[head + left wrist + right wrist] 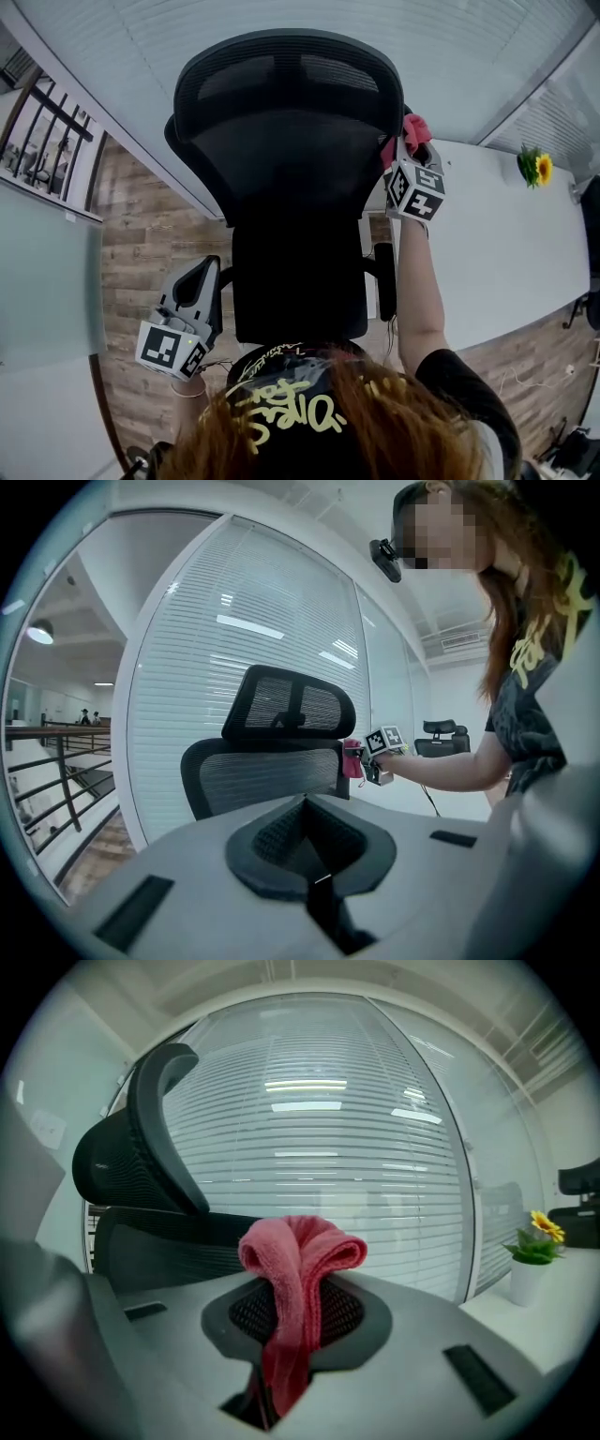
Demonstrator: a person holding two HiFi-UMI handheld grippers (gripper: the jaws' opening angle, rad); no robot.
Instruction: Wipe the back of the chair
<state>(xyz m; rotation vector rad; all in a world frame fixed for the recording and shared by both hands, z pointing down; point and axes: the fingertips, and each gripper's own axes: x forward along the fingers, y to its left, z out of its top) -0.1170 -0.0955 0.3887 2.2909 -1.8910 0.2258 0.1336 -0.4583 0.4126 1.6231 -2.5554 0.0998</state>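
A black mesh office chair (pixel 281 141) stands in front of me, with its headrest (pixel 291 705) above the backrest (pixel 267 775). My right gripper (pixel 407 134) is raised at the backrest's right edge and is shut on a pink cloth (pixel 413 126). In the right gripper view the cloth (pixel 295 1260) folds up out of the gripper (pixel 286 1312), with the chair back (pixel 141 1176) just left of it. My left gripper (pixel 202 274) hangs low beside the chair's left side, apart from it. Its jaws (pixel 311 846) are shut with nothing between them.
A white table (pixel 506 244) lies to the right with a potted sunflower (pixel 536 167) on it. A glass wall with blinds (pixel 281 19) curves behind the chair. The chair's right armrest (pixel 384 277) sticks out. A railing (pixel 37 131) is at far left, a second black chair (pixel 441 735) beyond.
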